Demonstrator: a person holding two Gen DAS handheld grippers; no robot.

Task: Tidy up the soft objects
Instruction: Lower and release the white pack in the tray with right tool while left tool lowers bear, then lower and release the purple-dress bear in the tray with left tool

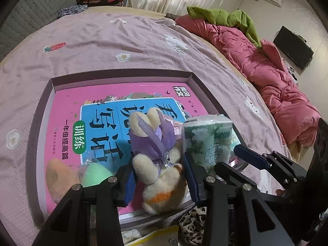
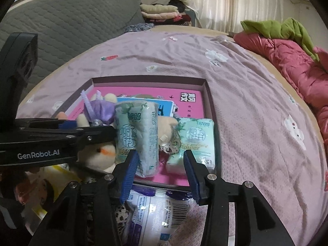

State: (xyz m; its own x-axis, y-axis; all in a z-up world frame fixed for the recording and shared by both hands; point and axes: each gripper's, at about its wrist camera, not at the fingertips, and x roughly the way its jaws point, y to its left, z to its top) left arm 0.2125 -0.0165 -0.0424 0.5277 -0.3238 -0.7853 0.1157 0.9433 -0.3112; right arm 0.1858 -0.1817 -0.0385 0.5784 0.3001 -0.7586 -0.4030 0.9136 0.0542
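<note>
My left claw (image 1: 158,176) grips the plush rabbit (image 1: 162,176) over the shallow box (image 1: 121,75); my right claw (image 2: 160,174) hangs open, the upright tissue pack (image 2: 136,137) just ahead between its fingers.

Your bed and what rests on it

Ahead of your fingers the bed (image 1: 123,41) in its mauve printed sheet carries a shallow box (image 1: 39,127); beyond your right fingers a pink quilt (image 1: 276,78) lies heaped along the edge, a green garment (image 1: 225,17) on top of it.
</note>
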